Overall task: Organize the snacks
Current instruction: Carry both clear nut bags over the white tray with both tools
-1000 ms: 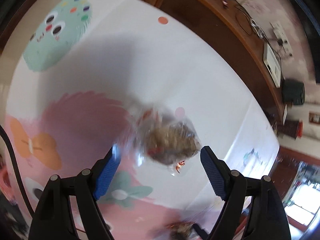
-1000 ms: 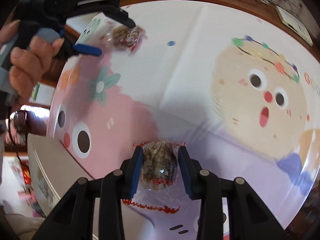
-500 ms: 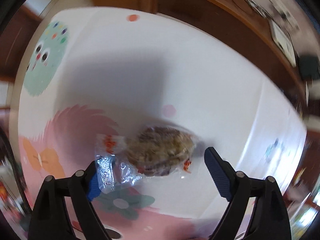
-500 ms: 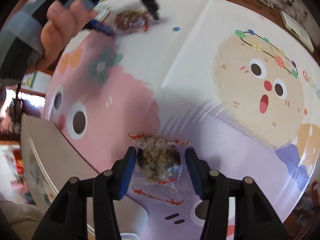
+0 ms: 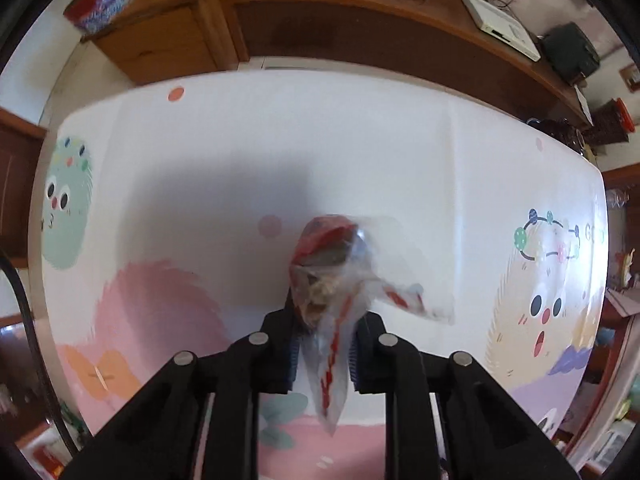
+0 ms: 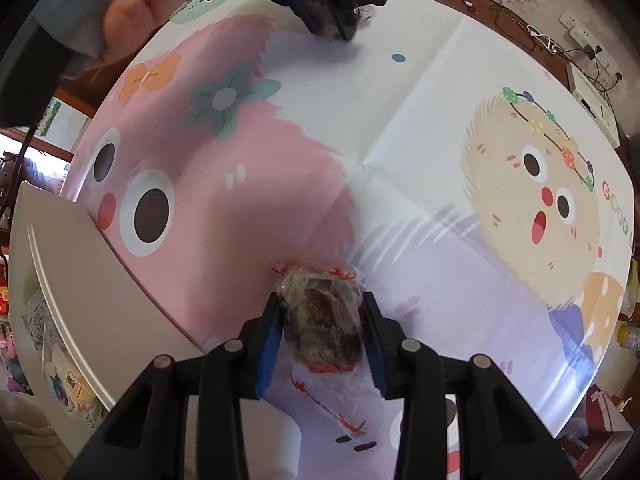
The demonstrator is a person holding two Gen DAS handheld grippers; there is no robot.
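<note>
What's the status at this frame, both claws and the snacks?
Left claw shut on a clear-wrapped snack, blurred. Right claw shut on a second wrapped snack. Nothing in the way on the cartoon-print tablecloth.

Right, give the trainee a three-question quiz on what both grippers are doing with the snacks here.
1. True or false: the left gripper is shut on a wrapped snack.
2. What does the right gripper hold? A) nothing B) a clear-wrapped brown snack C) a bottle
3. Fill in: the tablecloth shows a dark green ____ on its pink patch.

Key: 1 true; 2 B; 3 flower.
</note>
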